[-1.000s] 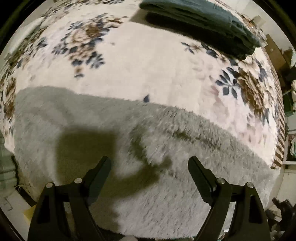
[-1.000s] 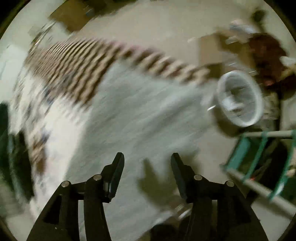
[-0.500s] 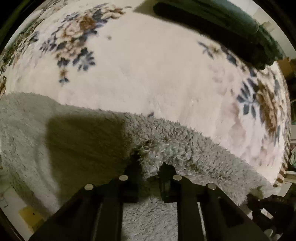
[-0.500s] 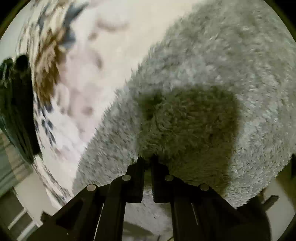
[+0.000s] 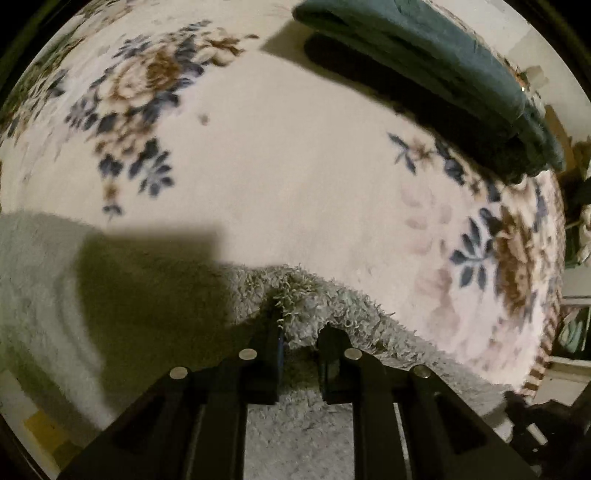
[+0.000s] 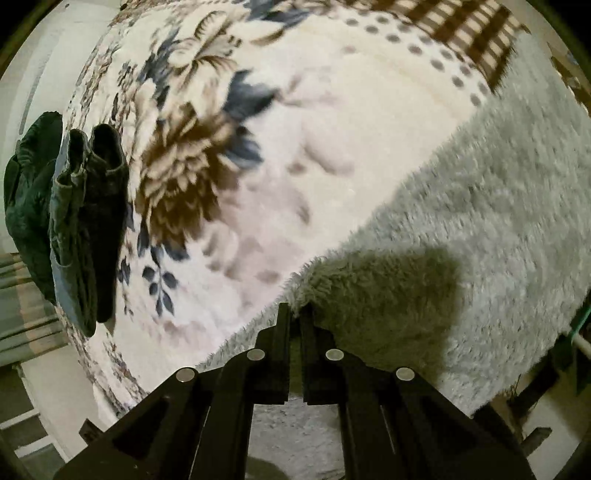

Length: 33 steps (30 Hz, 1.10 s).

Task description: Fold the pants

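Pinching the near edge of the fluffy grey pants (image 5: 332, 306), the left hand-held gripper (image 5: 299, 332) pointed steeply down at a bed. Its two black fingers (image 5: 267, 354) stood almost together, with a raised tuft of the shaggy fabric pressed between them. The grey pants lay spread flat across the near part of the bed, reaching from the far left of this view to the near right, with a dark shadow on them left of the gripper. Beyond them stretched a cream blanket (image 5: 288, 177) printed with blue and brown flowers. At the far right of that blanket lay a pile of dark green folded clothes (image 5: 443, 66), well apart from the grey pants.

In the right wrist view, the same dark folded clothes (image 6: 85, 221) appeared at the far left edge of the floral blanket (image 6: 295, 147). A brown and cream checked border (image 6: 465, 33) ran along the blanket's far right side. The grey pants (image 6: 498, 203) filled the right half of this view, their fuzzy edge running diagonally from near left to far right. The right hand-held gripper (image 6: 295, 314) was closed tight on that edge, its fingers (image 6: 282, 343) nearly touching with a thin fold of grey pile caught between them. A shadow darkened the fabric just right of the fingertips.
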Available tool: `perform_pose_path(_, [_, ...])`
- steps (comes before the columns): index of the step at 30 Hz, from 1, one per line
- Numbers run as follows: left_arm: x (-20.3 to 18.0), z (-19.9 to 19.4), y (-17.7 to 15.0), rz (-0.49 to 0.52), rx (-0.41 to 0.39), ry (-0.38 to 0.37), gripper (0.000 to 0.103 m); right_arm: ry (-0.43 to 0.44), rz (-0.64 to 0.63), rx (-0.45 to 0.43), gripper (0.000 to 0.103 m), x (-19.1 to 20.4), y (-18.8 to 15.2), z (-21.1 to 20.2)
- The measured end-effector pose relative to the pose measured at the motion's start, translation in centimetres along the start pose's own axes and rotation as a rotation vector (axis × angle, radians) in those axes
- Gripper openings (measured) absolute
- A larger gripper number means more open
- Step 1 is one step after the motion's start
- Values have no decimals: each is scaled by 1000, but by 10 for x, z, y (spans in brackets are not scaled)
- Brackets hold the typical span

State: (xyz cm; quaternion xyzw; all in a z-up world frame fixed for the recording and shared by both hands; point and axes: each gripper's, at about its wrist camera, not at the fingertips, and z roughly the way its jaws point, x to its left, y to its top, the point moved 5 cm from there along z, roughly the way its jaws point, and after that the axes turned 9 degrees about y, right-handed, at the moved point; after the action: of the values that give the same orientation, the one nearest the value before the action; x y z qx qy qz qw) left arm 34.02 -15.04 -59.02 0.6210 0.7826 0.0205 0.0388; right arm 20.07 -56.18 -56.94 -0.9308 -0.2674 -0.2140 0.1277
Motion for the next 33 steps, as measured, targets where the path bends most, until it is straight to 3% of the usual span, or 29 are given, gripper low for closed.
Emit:
perform_pose_path(2, [-3,9,-2,44,18,33,15,-6,-14,52,4,-2,6,19])
perform_pose_path(5, [0,-3,-9,38,8,-8,17,31,-55,95,14,-9,6,28])
perform_pose_path(6, [5,-9,-14,34,11,-26,19,73,-71,104,30,-12,2,22])
perform_pose_path(7, [8,-16,-19,31,10,-45,27,102,-78,104,54,-15,-2,15])
perform_pose_path(9, [11,-31,-33,48,-4,-62,43,127,-86,71,65,-35,-14,-13])
perform_pose_path(11, [12,-44,-48,73,-17,-56,82,126,-57,42,66,-68,-25,-42])
perform_pose_path(14, [20,-60,-71,101,-26,-28,85,56,41,-59,66,-133,-28,-88])
perform_pose_path(17, [25,-57,-95,122,-4,-3,85,-22,203,-223,66,-221,-14,-137])
perform_pose_path(21, [0,-28,-111,158,39,54,85,-25,331,-307,66,-295,16,-153])
perform_pose_path(23, [-1,-18,-122,172,60,73,85,29,351,-318,65,-310,31,-148])
perform_pose_path(24, [-3,-16,-126,186,62,79,85,45,343,-332,56,-315,34,-148])
perform_pose_path(25, [-6,-13,-129,208,62,94,85,39,328,-335,25,-316,38,-146])
perform_pose_path(26, [-8,-9,-133,232,66,110,85,-12,320,-332,6,-317,39,-144])
perform_pose_path(29, [-12,0,-146,296,106,133,85,-71,277,-383,4,-307,33,-155])
perform_pose_path(33, [-8,2,-156,334,129,149,85,-83,291,-423,3,-311,18,-188])
